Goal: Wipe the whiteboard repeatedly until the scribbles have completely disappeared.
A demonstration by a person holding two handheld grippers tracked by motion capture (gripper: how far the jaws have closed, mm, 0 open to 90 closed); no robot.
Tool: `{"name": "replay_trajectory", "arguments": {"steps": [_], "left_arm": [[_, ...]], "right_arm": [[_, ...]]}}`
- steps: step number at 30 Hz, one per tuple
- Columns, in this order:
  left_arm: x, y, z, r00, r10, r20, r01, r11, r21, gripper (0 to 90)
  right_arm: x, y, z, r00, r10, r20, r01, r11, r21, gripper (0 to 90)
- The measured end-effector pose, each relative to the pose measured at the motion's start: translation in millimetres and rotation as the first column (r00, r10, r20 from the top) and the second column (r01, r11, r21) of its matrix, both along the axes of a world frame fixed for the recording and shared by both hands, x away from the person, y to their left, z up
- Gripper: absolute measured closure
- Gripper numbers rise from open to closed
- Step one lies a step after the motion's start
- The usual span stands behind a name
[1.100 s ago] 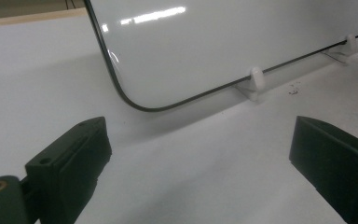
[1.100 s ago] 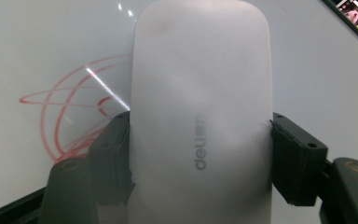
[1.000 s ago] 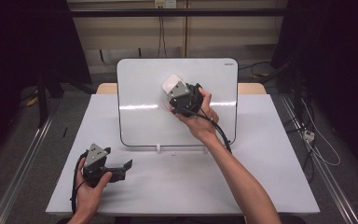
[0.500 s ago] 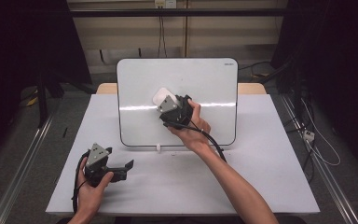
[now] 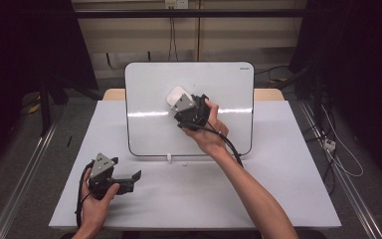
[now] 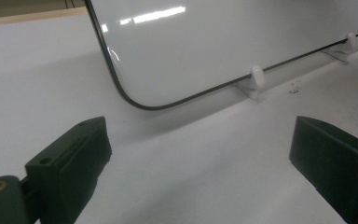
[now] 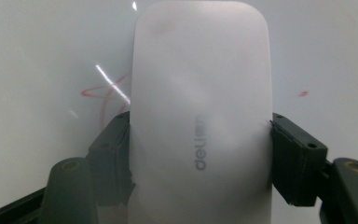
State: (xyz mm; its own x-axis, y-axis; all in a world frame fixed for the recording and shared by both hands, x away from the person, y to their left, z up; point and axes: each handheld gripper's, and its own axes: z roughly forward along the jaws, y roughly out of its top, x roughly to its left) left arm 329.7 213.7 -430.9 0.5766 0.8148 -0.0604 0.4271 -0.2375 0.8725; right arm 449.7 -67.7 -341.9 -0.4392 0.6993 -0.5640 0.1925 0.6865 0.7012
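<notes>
Right gripper (image 7: 200, 135) clamped on whiteboard eraser (image 7: 201, 112) against whiteboard (image 5: 229, 89); hard push could tip board, red marks (image 7: 105, 95) stay; left gripper (image 6: 200, 154) jaws apart, idle

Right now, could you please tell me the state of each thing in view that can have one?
Whiteboard: propped upright on small white feet, faint red marks left.
Eraser: clamped, held at the board face.
Right gripper: shut on the eraser.
Left gripper: open, nothing between its jaws, low over the table.
</notes>
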Motion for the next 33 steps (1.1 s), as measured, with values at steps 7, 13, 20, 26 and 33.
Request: {"name": "replay_trajectory", "arguments": {"steps": [7, 13, 20, 26, 33], "left_arm": [[-0.5, 1.3, 0.3, 1.0, 0.002, 0.001, -0.002, 1.0, -0.002, 4.8], [-0.6, 1.7, 0.5, 1.0, 0.004, 0.0, -0.004, 1.0, -0.007, 4.8], [-0.3, 0.4, 0.7, 1.0, 0.0, 0.003, 0.0, 1.0, -0.002, 4.8], [-0.1, -0.4, 0.3, 1.0, -0.001, 0.0, 0.001, 1.0, 0.002, 4.8], [0.8, -3.8, -0.7, 0.9999, -0.009, -0.005, 0.009, 0.9999, 0.005, 4.8]], "right_arm": [[16.9, -16.6, 22.7, 0.9977, -0.065, 0.021, 0.064, 0.997, 0.032, 31.8], [32.2, -44.0, 44.6, 0.9868, -0.156, 0.043, 0.153, 0.986, 0.072, 31.8], [32.8, -45.6, 46.1, 0.9857, -0.168, 0.004, 0.167, 0.982, 0.092, 31.8], [25.4, -37.8, 36.0, 0.9919, -0.125, -0.024, 0.126, 0.99, 0.059, 31.8], [8.6, -14.5, 13.1, 0.997, -0.07, -0.033, 0.07, 0.997, 0.021, 31.8]]}}
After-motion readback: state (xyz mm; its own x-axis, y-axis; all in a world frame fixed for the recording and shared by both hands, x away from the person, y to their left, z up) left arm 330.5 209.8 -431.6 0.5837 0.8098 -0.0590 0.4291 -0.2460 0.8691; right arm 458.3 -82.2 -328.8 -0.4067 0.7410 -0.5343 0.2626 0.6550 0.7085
